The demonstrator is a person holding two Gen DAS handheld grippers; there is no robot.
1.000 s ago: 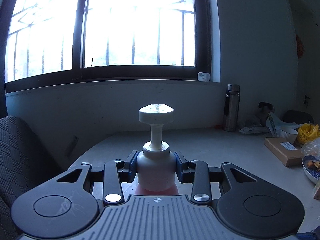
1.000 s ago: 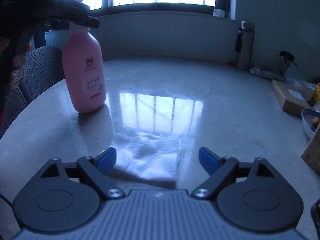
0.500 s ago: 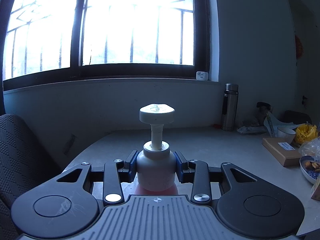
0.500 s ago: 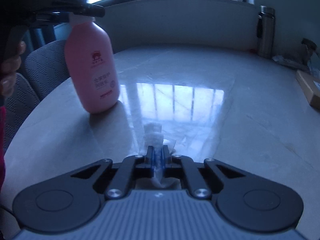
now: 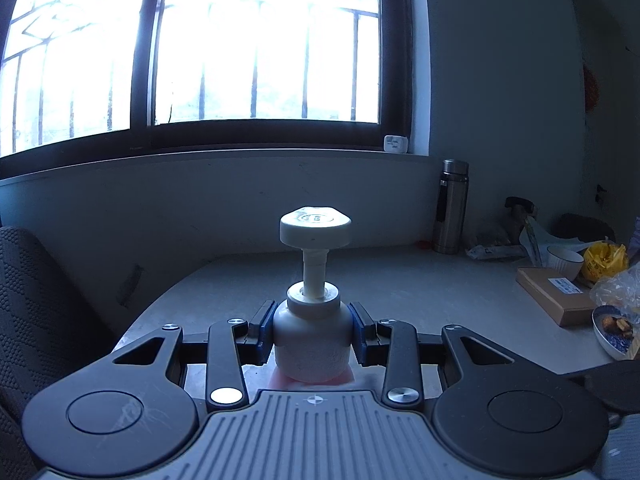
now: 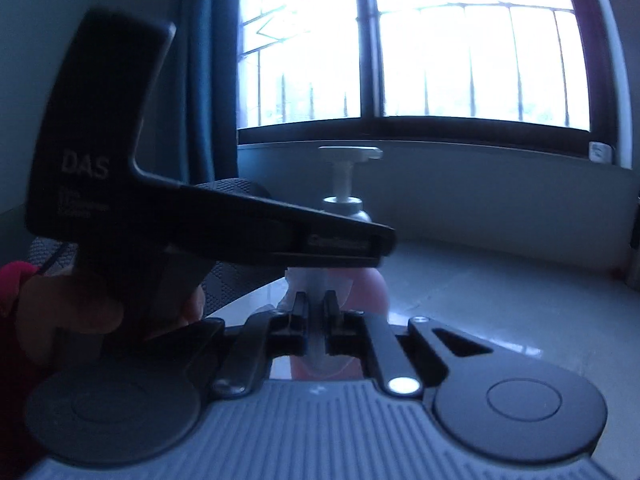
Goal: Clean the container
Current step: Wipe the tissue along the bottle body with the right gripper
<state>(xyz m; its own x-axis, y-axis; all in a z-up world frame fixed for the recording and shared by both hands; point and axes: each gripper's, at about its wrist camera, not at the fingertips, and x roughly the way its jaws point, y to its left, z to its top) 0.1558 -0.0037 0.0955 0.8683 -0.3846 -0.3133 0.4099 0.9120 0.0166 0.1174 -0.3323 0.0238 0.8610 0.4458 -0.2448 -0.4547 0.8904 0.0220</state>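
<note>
A pink pump bottle with a white collar (image 5: 312, 340) and white pump head (image 5: 315, 229) stands upright at the table's near left. My left gripper (image 5: 312, 334) is shut on that collar, one blue pad on each side. In the right wrist view the same bottle (image 6: 370, 288) is very close, its pump (image 6: 349, 156) rising above the left gripper (image 6: 352, 244), which crosses in front. My right gripper (image 6: 316, 316) is shut on a white tissue (image 6: 317, 346), held right up at the bottle's pink body. Whether the tissue touches the bottle is hidden.
The pale stone table (image 5: 420, 292) carries a steel flask (image 5: 452, 208) at the back, a cardboard box (image 5: 556, 300), a white bowl (image 5: 564, 260), a yellow bag (image 5: 604, 260) and a blue plate (image 5: 612, 328) on the right. A grey chair (image 5: 40, 300) stands left. A hand (image 6: 60, 308) holds the left gripper.
My right gripper shut on the tissue lying on the table, then rose with it and moved in close to the bottle. The left gripper kept its hold and barely moved.
</note>
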